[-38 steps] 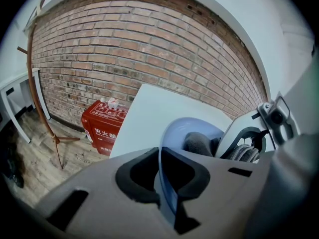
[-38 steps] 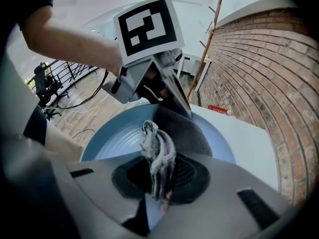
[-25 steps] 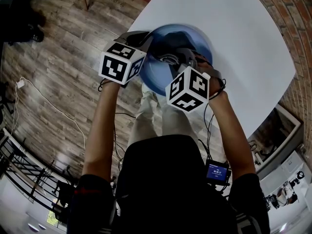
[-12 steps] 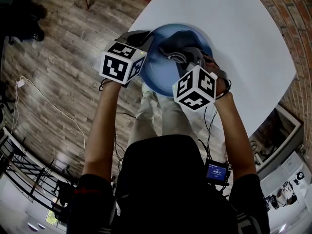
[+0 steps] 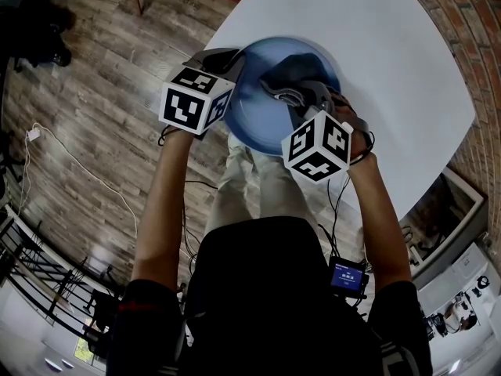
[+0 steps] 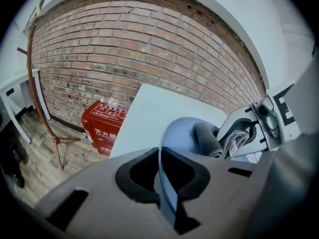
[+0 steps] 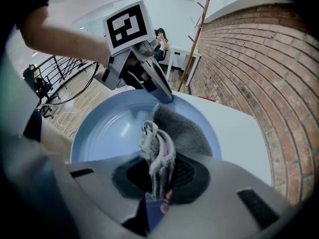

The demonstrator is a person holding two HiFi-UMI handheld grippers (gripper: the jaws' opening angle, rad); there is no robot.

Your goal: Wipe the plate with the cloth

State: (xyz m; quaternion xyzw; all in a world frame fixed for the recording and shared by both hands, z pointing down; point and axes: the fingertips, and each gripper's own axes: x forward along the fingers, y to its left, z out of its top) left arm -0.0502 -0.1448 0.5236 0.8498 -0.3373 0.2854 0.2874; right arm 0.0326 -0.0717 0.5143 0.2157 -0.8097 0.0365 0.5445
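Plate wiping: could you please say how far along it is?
Done: the left gripper clamps the plate, the right gripper grips the cloth. In hand: the cloth lies against the plate's inner face. Left: the rest of the wipe; coverage cannot be told.

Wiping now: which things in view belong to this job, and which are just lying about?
In the job:
plate, its rim in the left hand-held gripper
cloth, clamped in the right hand-held gripper, lying on the plate

Lying about:
red box by the brick wall
coat stand
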